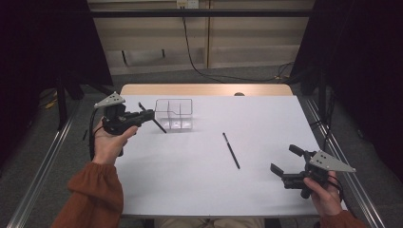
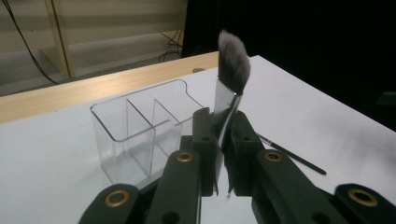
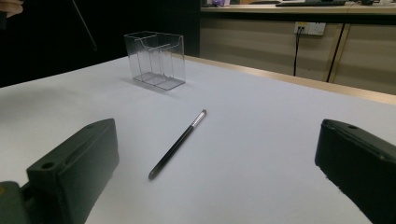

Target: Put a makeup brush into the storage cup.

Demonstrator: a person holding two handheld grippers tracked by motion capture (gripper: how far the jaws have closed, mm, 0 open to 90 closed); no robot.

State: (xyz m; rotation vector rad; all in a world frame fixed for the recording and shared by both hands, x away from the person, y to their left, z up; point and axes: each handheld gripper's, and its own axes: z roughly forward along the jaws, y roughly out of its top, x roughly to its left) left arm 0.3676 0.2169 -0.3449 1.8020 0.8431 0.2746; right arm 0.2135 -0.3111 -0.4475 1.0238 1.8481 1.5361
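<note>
The white bench (image 1: 199, 180) is carrying a clear plastic organizer (image 1: 174, 114), which is standing toward the far left corner, and a thin dark pencil-like brush (image 1: 231, 150), which is lying flat near the middle.

The left gripper (image 1: 148, 114) is hovering near the left edge, just beside the organizer, with its jaws pressing tight on a makeup brush (image 1: 153, 118). From above, the makeup brush is reading only as a slim dark stick slanting across the jaws. The left gripper view is giving more: a shiny metal collar (image 2: 224, 105) is sitting clamped between the jaws, and a fluffy grey-white tuft is rising above them, tilted slightly. That view is also showing the organizer's dividers (image 2: 140, 126), which are splitting it into several compartments.

The right gripper (image 1: 285, 161) is resting near the right front corner, jaws standing wide apart and holding nothing. Its own view is showing the thin brush's silver band (image 3: 198, 119) near the tip.
</note>
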